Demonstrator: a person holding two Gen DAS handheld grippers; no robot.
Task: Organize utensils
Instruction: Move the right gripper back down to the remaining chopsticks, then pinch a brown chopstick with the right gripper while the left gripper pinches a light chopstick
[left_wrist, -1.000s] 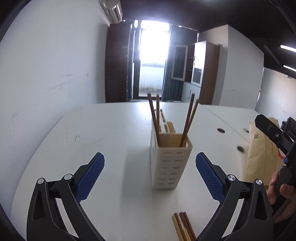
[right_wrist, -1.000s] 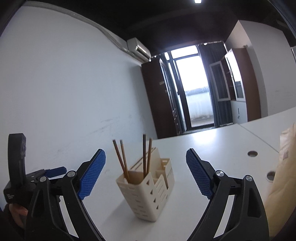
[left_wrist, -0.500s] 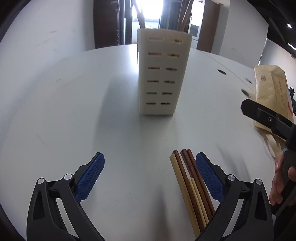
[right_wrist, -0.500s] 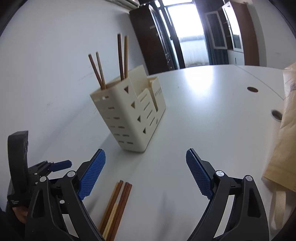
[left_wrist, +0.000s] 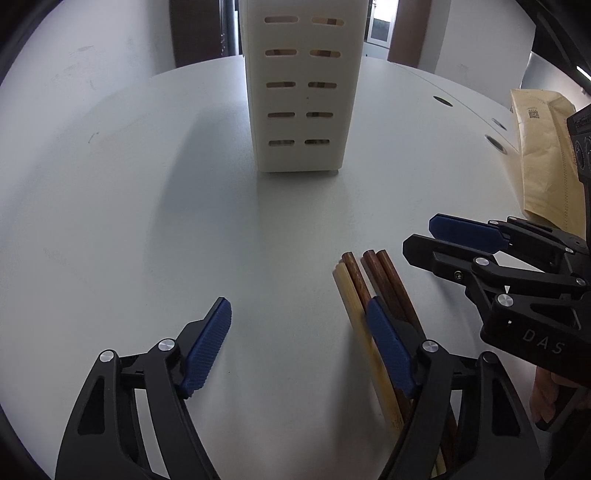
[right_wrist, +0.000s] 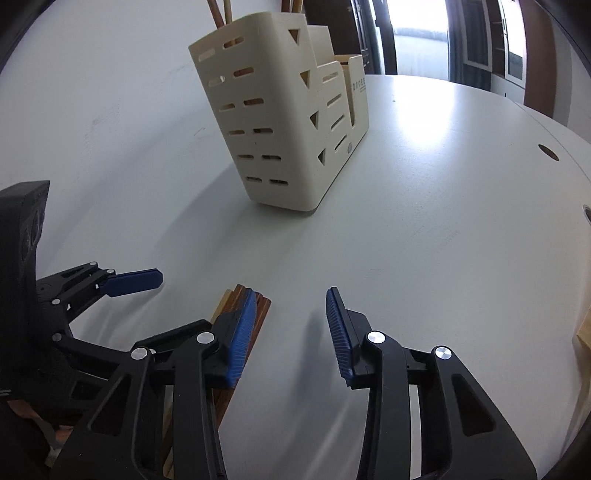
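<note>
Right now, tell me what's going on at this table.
A person holds a gripper in each hand over a loose bundle of chopsticks lying on the white table. Both the left gripper and the right gripper are closing, but neither has a chopstick between its pads yet; the bundle lies just beside each. The cream utensil holder stands farther back, with a few chopsticks already in it. A tan paper bag lies off to the side.

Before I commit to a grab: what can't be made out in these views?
- Chopsticks, near ends: left view, hidden under the left gripper; count unsure.
- Chopsticks, most of their length: right view, behind the right gripper.
- Holder top and contents: left view, cut by the top edge.
- Both jaws are closing, empty.
</note>
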